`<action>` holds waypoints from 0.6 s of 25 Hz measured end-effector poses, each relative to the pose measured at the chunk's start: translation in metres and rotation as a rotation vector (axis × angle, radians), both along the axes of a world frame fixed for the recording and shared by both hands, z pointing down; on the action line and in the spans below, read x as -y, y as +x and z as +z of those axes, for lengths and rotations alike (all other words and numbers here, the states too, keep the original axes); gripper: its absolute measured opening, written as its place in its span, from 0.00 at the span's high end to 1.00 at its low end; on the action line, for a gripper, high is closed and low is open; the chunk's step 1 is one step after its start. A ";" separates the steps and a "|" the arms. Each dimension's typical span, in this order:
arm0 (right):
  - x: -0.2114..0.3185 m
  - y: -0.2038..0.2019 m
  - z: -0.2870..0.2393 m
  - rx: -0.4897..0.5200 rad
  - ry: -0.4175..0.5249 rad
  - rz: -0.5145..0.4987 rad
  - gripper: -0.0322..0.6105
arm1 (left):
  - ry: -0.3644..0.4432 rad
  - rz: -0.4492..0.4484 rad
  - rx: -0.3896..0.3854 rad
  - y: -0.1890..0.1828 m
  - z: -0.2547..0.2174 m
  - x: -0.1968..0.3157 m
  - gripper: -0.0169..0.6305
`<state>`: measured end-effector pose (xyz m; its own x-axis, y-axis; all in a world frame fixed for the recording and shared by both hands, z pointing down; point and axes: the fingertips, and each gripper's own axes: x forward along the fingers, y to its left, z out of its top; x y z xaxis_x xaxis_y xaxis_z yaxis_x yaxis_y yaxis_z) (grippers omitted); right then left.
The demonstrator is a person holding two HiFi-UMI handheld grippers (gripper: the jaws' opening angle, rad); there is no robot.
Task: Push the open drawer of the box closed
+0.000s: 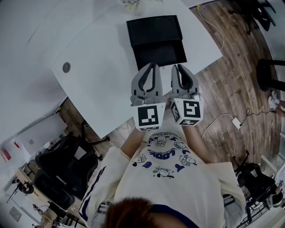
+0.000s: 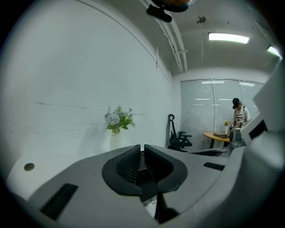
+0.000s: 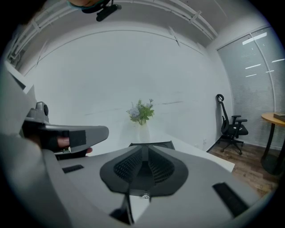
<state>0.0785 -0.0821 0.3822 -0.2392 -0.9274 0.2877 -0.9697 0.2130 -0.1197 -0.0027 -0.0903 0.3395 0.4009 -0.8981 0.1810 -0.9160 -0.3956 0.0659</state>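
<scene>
While the drawer (image 1: pixel 160 54) of the black box (image 1: pixel 153 30) stands open on the white table (image 1: pixel 98 58), left gripper (image 1: pixel 153 65) and right gripper (image 1: pixel 177 67) side by side just before it, both clenched, empty.

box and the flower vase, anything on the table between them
Nothing; the head view shows only bare white table between the box and the vase.

The vase of flowers (image 1: pixel 131 5) was cut off by the head view's top edge. In the right gripper view, the right hand-held gripper (image 3: pixel 143 150) hid all but a thin dark edge of the box (image 3: pixel 165 143). In the left gripper view, a distant person (image 2: pixel 239 116) was too small to make out.
</scene>
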 end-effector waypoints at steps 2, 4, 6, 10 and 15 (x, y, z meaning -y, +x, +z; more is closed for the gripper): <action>0.003 -0.002 0.004 0.001 -0.013 0.004 0.88 | -0.009 0.003 0.000 -0.002 0.004 0.004 0.92; 0.003 -0.003 0.009 0.000 -0.027 0.010 0.88 | -0.019 0.006 0.001 -0.004 0.007 0.005 0.92; 0.001 -0.005 0.017 -0.002 -0.047 0.016 0.88 | -0.029 0.007 0.002 -0.007 0.012 0.007 0.92; -0.002 -0.010 0.032 -0.012 -0.091 0.010 0.88 | -0.054 -0.007 -0.002 -0.016 0.023 0.008 0.92; -0.003 -0.016 0.051 -0.024 -0.145 -0.015 0.83 | -0.097 -0.026 -0.001 -0.024 0.037 0.006 0.92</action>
<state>0.0624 -0.0788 0.4328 -0.2440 -0.8719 0.4245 -0.9695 0.2096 -0.1268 -0.0270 -0.0958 0.3768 0.3777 -0.8865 0.2673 -0.9259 -0.3634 0.1032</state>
